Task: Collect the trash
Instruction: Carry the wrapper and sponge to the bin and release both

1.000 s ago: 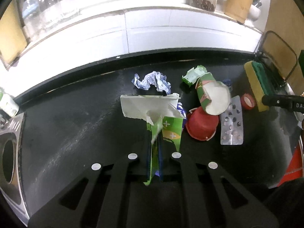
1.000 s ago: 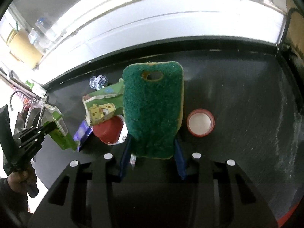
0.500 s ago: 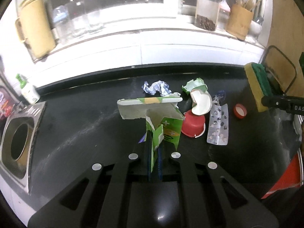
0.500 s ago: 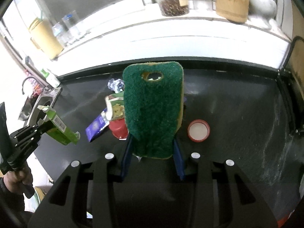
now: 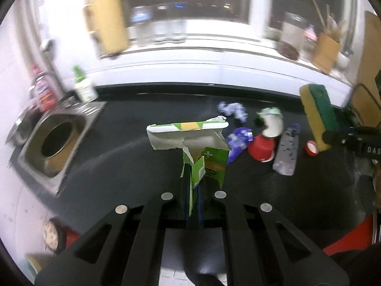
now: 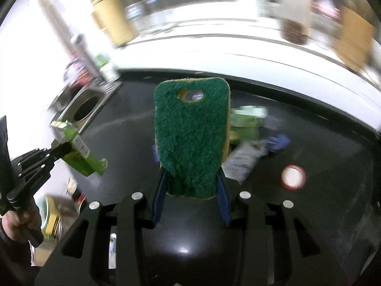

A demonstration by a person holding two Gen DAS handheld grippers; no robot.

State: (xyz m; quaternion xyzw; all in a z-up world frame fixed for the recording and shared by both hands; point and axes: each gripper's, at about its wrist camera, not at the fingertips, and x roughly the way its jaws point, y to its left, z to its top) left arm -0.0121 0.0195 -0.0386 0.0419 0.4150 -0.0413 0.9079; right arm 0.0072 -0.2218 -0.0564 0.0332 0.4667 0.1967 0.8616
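Observation:
My left gripper (image 5: 194, 197) is shut on a torn green and white carton (image 5: 190, 140) and holds it above the black counter (image 5: 114, 162). It also shows in the right wrist view (image 6: 76, 150). My right gripper (image 6: 190, 190) is shut on a green and yellow sponge (image 6: 191, 138), held upright above the counter; it also shows in the left wrist view (image 5: 318, 119). Trash lies on the counter: a red cup (image 5: 262, 149), a white crushed cup (image 5: 272, 122), a blister pack (image 5: 287, 153), a purple wrapper (image 5: 238, 143), crumpled foil (image 5: 232, 109) and a red lid (image 5: 312, 147).
A steel sink (image 5: 54, 140) sits at the counter's left end, with bottles (image 5: 83, 88) behind it. Jars and a wooden utensil holder (image 5: 325, 50) stand on the white sill. A wire rack (image 5: 366, 100) is at the far right. Round tins (image 5: 51, 236) lie below the counter edge.
Both grippers have pulled back and up from the counter and swung left. The carton has lifted away from the trash pile, and the sink has come further into view.

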